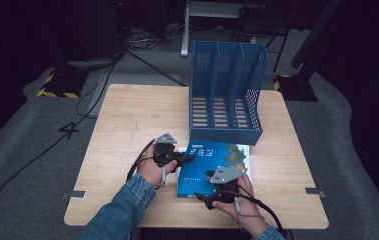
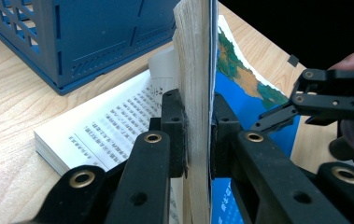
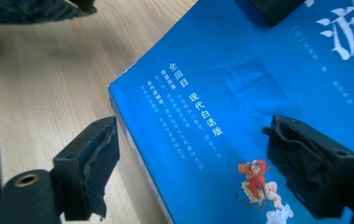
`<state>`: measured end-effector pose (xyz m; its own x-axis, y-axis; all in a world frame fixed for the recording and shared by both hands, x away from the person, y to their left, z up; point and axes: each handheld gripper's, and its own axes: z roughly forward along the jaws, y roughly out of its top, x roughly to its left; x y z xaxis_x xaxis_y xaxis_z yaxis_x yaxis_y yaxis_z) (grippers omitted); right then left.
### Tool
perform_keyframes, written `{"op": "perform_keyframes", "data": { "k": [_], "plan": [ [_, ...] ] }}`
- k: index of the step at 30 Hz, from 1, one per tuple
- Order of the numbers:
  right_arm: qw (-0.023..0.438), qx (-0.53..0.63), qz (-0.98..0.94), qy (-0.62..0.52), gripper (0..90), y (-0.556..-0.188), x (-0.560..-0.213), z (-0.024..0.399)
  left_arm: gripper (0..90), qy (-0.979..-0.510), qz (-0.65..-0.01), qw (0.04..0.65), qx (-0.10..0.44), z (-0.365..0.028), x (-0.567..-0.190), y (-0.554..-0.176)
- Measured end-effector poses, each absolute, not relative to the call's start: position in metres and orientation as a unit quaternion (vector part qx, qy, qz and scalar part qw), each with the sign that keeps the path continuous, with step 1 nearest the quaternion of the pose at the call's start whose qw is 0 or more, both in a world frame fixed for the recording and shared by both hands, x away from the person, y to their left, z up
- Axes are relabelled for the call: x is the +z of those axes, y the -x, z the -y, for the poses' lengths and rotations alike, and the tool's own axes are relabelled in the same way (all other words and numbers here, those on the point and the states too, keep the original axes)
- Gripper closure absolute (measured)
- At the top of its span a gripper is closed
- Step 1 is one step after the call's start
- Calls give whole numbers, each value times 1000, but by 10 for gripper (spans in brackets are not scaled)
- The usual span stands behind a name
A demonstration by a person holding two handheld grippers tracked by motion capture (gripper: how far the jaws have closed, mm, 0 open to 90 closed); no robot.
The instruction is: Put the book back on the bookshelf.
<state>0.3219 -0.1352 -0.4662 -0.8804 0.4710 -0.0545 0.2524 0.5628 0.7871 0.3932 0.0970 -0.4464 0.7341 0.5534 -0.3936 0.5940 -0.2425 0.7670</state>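
Observation:
A thick book with a blue cover (image 1: pixel 229 159) lies on the wooden table (image 1: pixel 127 125), just in front of a blue file rack (image 1: pixel 227 95). At the book's left edge, my left gripper (image 1: pixel 189 158) is shut on the front cover together with a bundle of pages (image 2: pixel 194 70), which it holds raised on edge. Printed pages (image 2: pixel 114 121) lie flat beneath them. My right gripper (image 1: pixel 203 197) hovers open at the book's near left corner. One jaw is over the table and the other over the blue cover (image 3: pixel 240 84), with the corner between them untouched.
The blue file rack (image 2: pixel 95 37) has upright slots open to the front and stands close behind the book. Cables trail from both grippers toward the table's near edge. Bare tabletop stretches to the left (image 1: pixel 122 115) and to the right of the book.

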Motion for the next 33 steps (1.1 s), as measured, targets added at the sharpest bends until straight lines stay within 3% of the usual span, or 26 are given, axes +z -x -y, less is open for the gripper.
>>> {"op": "perform_keyframes", "data": {
  "k": [10, 23, 28, 33],
  "plan": [
    [134, 416, -880, -184, 149, -319, -480, 119, 798, -789, -380, 482, -27, -97, -451, -398],
    [207, 390, -887, -135, 133, -315, -494, 104, 773, -792, -392, 468, -16, -95, -457, -400],
    [247, 367, -891, -100, 127, -312, -500, 99, 737, -813, -386, 436, 15, -95, -458, -391],
    [254, 368, -889, -99, 111, -312, -502, 96, 722, -822, -389, 416, 9, -97, -459, -382]
  ]
}}
